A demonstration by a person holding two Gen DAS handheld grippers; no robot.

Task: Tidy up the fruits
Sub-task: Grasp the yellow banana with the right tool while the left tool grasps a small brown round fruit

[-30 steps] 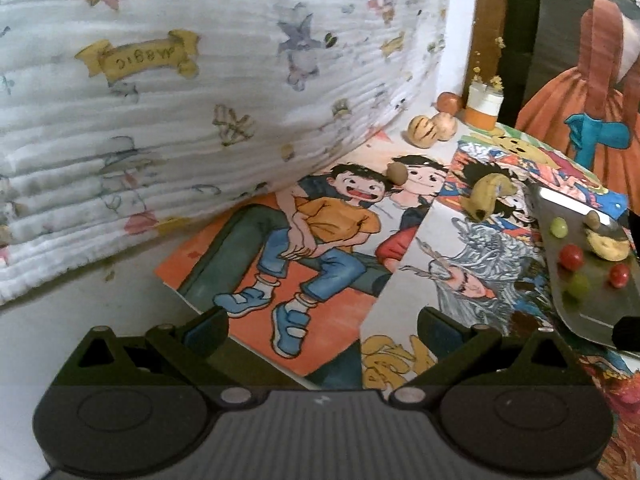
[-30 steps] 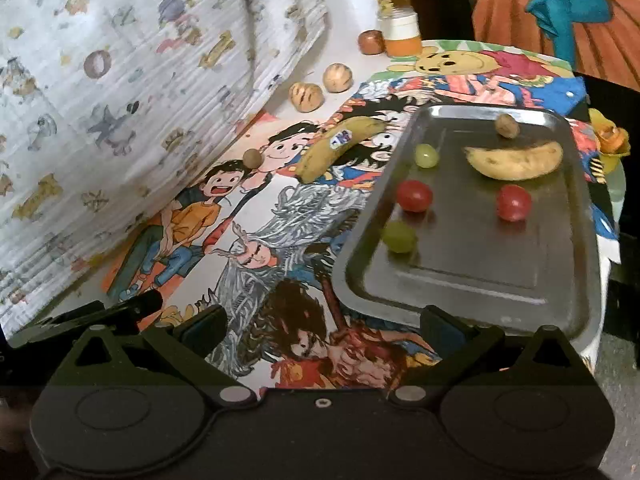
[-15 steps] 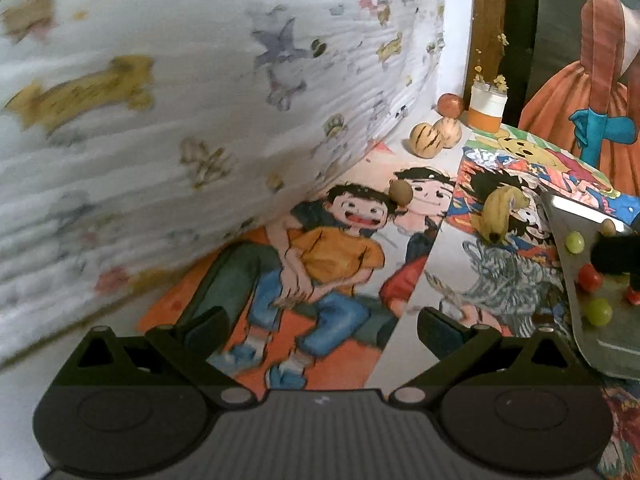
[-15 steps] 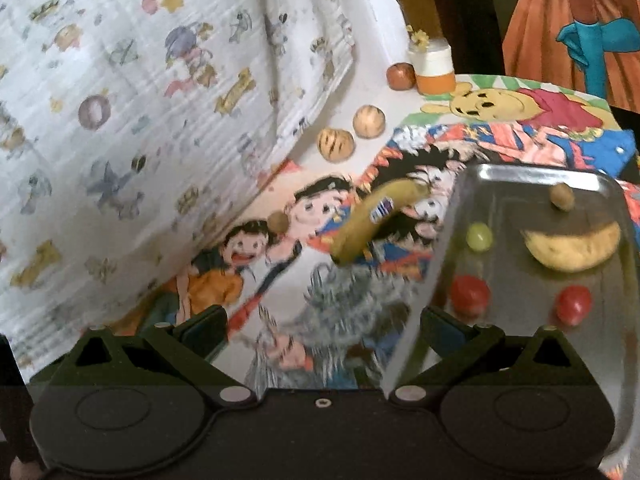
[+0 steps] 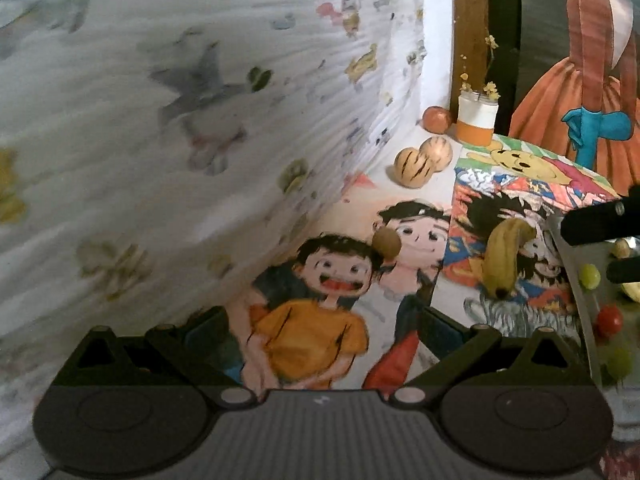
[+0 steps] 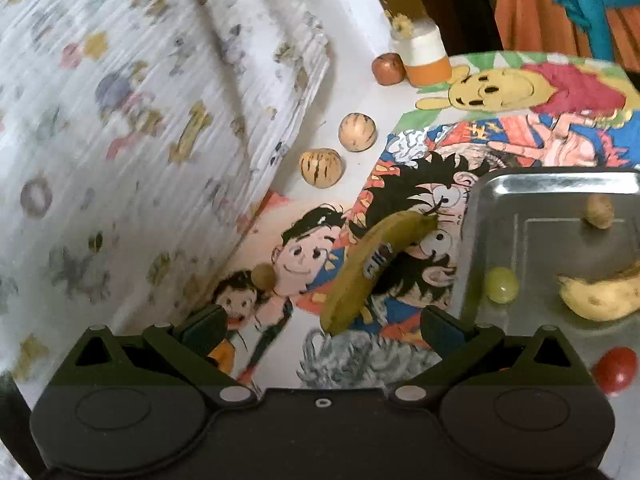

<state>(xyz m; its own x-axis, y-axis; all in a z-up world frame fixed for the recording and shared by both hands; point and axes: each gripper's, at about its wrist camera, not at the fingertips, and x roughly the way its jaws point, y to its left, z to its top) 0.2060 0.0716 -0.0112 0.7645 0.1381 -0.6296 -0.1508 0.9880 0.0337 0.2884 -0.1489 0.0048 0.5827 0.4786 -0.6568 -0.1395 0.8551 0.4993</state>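
Holding banana [image 6: 604, 298], grape [image 6: 501, 285], tomato [image 6: 615, 369]: tray [image 6: 560, 184]; both claws [image 5: 322, 330] [image 6: 322, 326] wide open, empty

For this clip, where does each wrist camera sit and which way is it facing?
Left wrist: on the left gripper, facing along the cartoon posters toward the small brown round fruit; its own open jaws show, plus the right gripper's black fingers.
Right wrist: on the right gripper, facing the green-yellow banana beside the metal tray; its own open jaws show.
Shared: banana, brown fruit, tray, white-and-orange jar.
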